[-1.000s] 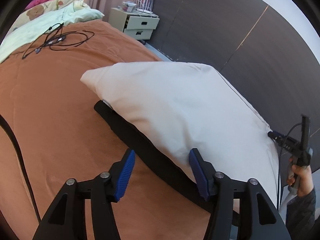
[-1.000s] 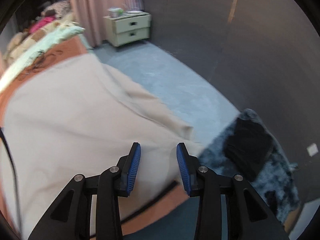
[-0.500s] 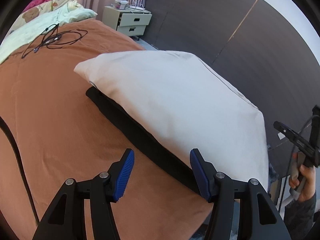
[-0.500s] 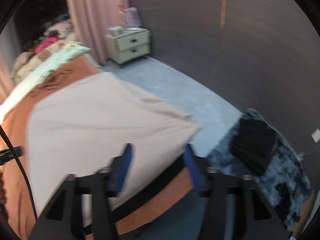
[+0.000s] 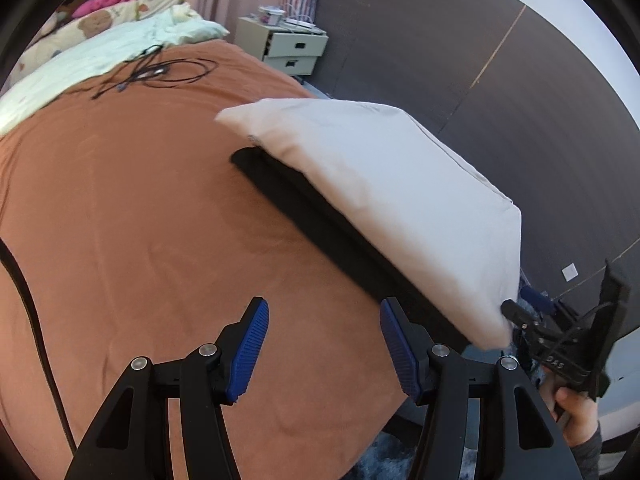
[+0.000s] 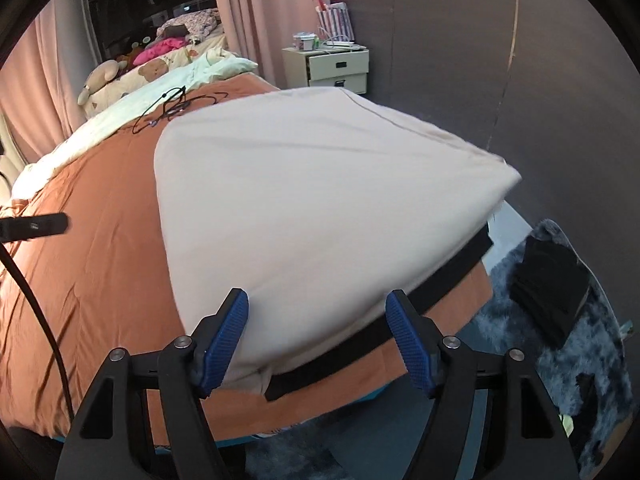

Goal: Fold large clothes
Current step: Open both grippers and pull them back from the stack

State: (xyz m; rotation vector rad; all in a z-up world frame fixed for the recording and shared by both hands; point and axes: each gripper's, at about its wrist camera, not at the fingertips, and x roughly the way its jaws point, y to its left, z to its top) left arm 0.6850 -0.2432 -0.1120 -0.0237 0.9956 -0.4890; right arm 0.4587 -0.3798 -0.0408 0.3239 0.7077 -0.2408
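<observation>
A home bedroom: a wide bed [image 6: 100, 248] under a rust-orange cover, pale pillows [image 6: 208, 68] and soft toys [image 6: 100, 76] at its head, pink curtains [image 6: 256, 12], a cream two-drawer nightstand [image 6: 336, 66] against a dark wall, and a shaggy grey rug [image 6: 560, 344] on the floor.
</observation>
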